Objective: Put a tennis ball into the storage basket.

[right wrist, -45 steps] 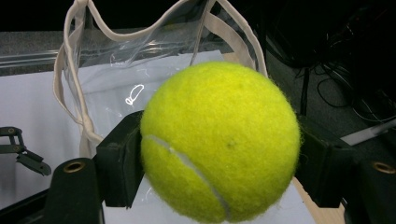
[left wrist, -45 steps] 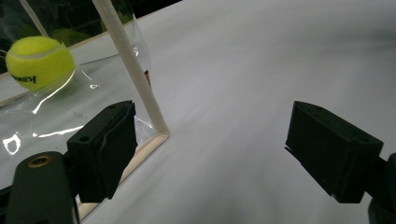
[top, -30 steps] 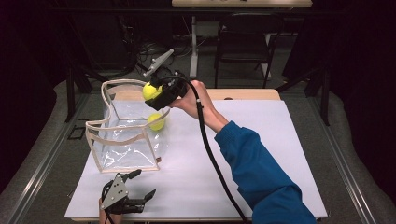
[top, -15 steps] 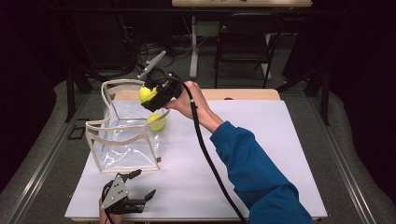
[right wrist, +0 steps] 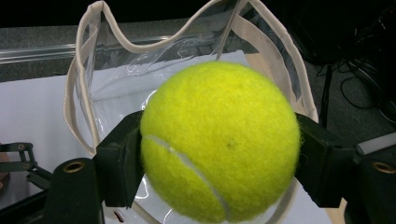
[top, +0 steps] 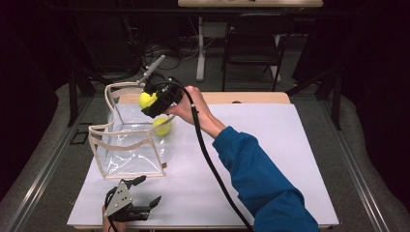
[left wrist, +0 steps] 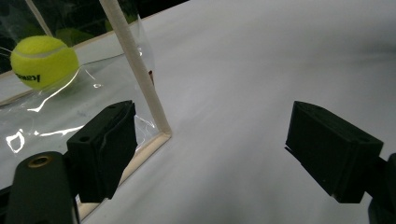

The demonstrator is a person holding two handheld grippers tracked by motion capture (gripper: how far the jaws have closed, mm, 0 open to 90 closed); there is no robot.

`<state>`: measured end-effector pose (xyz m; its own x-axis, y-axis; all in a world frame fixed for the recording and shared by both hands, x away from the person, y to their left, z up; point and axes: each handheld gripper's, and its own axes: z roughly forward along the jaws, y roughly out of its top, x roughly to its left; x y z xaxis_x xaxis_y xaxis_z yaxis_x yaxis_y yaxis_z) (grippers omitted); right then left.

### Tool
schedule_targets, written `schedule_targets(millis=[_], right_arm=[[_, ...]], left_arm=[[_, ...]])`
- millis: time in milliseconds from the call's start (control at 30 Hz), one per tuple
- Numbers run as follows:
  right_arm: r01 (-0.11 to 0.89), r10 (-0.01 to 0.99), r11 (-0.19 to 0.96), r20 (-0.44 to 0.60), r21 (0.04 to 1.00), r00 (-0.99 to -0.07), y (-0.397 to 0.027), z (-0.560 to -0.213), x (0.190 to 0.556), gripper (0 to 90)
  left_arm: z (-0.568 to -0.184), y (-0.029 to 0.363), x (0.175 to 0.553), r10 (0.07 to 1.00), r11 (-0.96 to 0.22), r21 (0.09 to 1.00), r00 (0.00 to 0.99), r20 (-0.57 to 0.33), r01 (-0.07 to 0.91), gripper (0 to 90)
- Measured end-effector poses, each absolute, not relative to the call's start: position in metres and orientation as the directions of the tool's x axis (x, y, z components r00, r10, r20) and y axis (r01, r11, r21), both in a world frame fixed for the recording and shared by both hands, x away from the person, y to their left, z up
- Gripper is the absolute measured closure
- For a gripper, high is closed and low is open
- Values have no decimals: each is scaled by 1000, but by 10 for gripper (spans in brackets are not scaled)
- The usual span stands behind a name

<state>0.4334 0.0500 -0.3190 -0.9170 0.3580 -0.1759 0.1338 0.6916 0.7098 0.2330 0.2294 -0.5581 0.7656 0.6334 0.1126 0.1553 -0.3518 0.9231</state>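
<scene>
From the high view, the right gripper [top: 151,102] clamps a tennis ball [top: 145,99] just above the open top of the clear bag [top: 126,153]; a second ball [top: 162,126] lies inside, below it. The right gripper view puts the bag's mouth [right wrist: 93,28] directly beyond the held ball [right wrist: 219,140]. In the left gripper view, its jaws gape empty beside the bag's corner [left wrist: 161,128].

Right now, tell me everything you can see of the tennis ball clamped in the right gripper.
The tennis ball is bright yellow-green and fuzzy, with a pale curved seam across its lower left. It looks whole and round. The right gripper pinches it, one black pad pressing each side, and holds it in the air over the open top of the clear bag with cream trim. Nothing else touches it. A second ball lies inside the bag below.
</scene>
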Motion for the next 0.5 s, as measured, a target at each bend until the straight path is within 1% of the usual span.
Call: schedule_targets(millis=[500], right_arm=[[135,347,699,-168,702,-923,57,-323,431,263]], left_arm=[[-558,229,233,633,-352,923,766,113,154,159]])
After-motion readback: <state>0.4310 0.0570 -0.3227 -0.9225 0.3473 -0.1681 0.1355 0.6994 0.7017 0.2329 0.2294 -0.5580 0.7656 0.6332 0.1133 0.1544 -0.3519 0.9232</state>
